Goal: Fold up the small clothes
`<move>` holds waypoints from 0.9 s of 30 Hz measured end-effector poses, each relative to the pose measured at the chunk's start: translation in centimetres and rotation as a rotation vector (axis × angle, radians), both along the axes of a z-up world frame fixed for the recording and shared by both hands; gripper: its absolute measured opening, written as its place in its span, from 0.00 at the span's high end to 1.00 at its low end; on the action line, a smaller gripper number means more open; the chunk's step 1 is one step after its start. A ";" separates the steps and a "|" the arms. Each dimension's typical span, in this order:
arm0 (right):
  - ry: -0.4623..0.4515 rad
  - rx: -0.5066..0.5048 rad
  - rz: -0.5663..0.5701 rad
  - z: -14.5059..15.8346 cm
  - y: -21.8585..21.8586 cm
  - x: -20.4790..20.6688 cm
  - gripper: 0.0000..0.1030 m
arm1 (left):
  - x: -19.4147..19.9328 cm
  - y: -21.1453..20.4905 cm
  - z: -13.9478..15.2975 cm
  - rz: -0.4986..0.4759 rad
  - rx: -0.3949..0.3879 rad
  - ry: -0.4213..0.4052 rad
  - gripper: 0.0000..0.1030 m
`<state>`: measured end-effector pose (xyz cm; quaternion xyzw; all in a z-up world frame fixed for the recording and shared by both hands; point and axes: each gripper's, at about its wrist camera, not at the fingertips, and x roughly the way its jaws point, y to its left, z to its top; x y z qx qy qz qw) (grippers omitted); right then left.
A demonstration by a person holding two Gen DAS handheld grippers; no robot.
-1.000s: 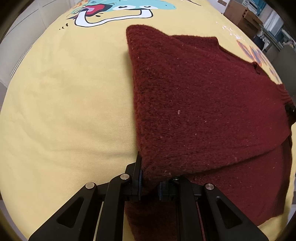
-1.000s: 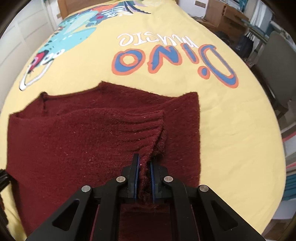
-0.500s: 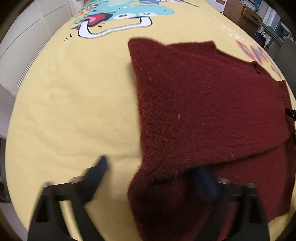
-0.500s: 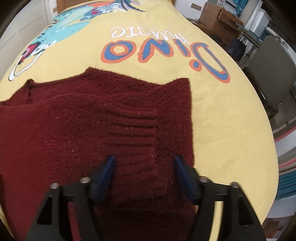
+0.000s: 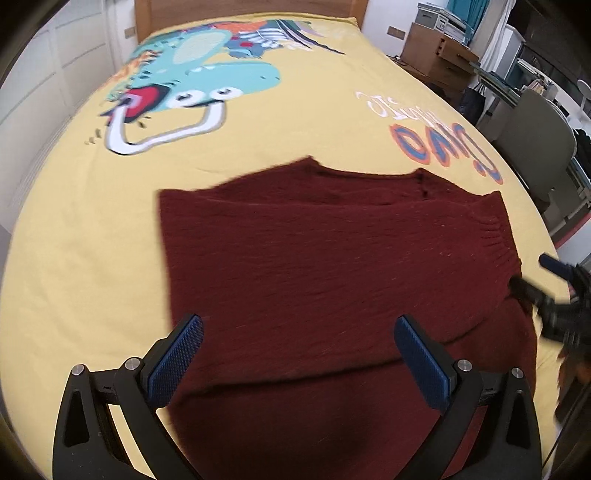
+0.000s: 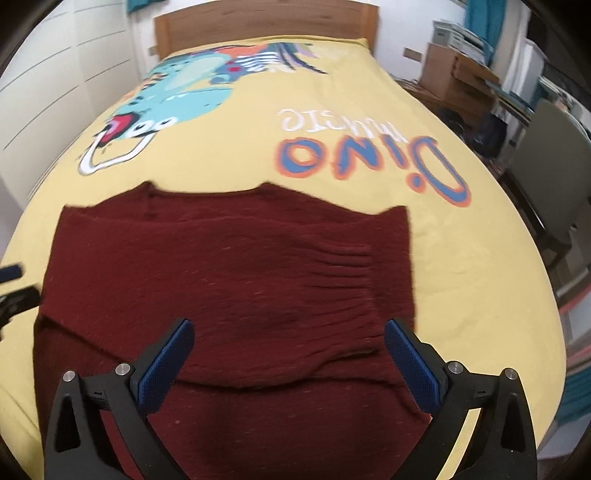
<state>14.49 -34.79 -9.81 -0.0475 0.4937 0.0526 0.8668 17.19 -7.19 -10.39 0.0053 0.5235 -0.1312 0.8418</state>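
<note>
A dark red knit sweater (image 5: 332,258) (image 6: 221,266) lies folded on the yellow bedspread (image 5: 92,240), a sleeve with a ribbed cuff (image 6: 343,266) laid across its body. My left gripper (image 5: 297,321) hovers above the sweater's near left part. Its jaws are opening wide and nothing is between the blue pads (image 5: 177,358). Over the near right part my right gripper (image 6: 288,325) is likewise opening, with only air between its pads (image 6: 413,365). Each gripper shows at the edge of the other's view: the right one (image 5: 532,275), the left one (image 6: 11,284).
The bedspread (image 6: 461,277) bears a dinosaur print (image 5: 199,74) and "Dino" lettering (image 6: 369,162). A wooden headboard (image 6: 266,22) stands at the far end. White cupboard doors (image 6: 55,55) line the left. Cardboard boxes (image 5: 436,51) and a grey chair (image 5: 532,133) stand to the right.
Both grippers were shut on the sweater's folded edge, then let go and opened wide. They have pulled back and up. The folded layer now lies flat.
</note>
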 end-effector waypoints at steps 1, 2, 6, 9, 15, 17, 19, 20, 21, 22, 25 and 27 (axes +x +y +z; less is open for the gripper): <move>0.000 -0.005 0.016 -0.3 0.6 -0.1 0.01 | 0.6 -1.3 -0.9 -0.001 0.003 0.008 0.01; 0.001 -0.012 0.029 -0.7 1.1 -0.3 0.01 | 1.5 -2.0 -2.1 -0.002 0.011 0.017 0.01; 0.016 -0.029 0.049 -3.0 2.6 -0.1 0.01 | 1.6 -1.8 -5.0 0.007 0.013 0.071 0.01; 0.063 -0.039 0.057 -5.7 3.1 0.5 0.01 | 1.6 -1.5 -6.8 0.012 0.062 0.067 0.01; 0.099 -0.005 -0.012 -8.1 -0.7 1.3 0.01 | 0.8 2.2 -8.1 0.050 0.071 0.060 0.01; 0.112 0.023 -0.015 -8.4 -2.1 1.5 0.01 | 0.5 2.9 -8.3 0.036 0.044 0.060 0.01; 0.117 0.030 -0.005 -8.6 -2.9 1.6 0.01 | 0.3 2.9 -8.4 0.031 0.044 0.050 0.01; 0.119 0.037 -0.004 -8.6 -3.2 1.6 0.01 | 0.1 3.0 -8.4 0.034 0.042 0.047 0.01; 0.122 0.047 -0.005 -8.6 -3.6 1.7 0.01 | 0.1 3.0 -8.3 0.040 0.038 0.045 0.01; 0.125 0.061 -0.002 -8.7 -3.8 1.8 0.01 | 0.0 3.0 -8.4 0.046 0.032 0.044 0.01; 0.124 0.071 0.005 -8.8 -4.0 1.8 0.01 | -0.2 3.0 -8.3 0.047 0.026 0.045 0.01; 0.119 0.074 0.004 -8.6 -3.9 1.7 0.01 | -0.7 3.5 -7.8 0.045 0.020 0.044 0.01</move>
